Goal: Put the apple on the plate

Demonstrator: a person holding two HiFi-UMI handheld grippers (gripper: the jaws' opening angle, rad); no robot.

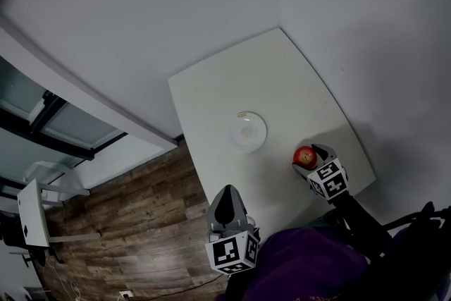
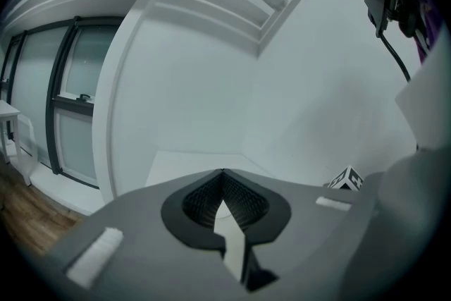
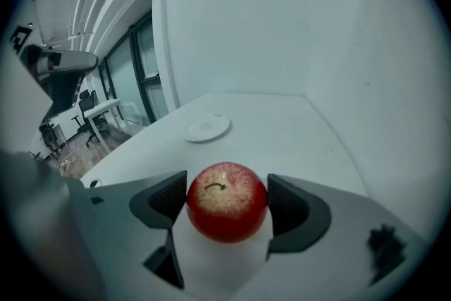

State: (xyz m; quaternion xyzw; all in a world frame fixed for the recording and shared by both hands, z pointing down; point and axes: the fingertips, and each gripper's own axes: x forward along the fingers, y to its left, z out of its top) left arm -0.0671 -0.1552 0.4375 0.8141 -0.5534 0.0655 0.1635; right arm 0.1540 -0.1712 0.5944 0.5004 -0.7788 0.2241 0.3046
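Apple (image 3: pixel 227 202) clamped in right gripper (image 1: pixel 308 157) fingers near table (image 1: pixel 282 81) edge; left gripper (image 1: pixel 227 192) fingers together, tilted upward.

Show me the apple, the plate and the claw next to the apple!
apple (image 3: pixel 226 202): right gripper view, its red front.
plate (image 1: pixel 246 132): head view, its bare middle.
right claw (image 1: pixel 307 156): head view, midway between its fingertips, around the apple.
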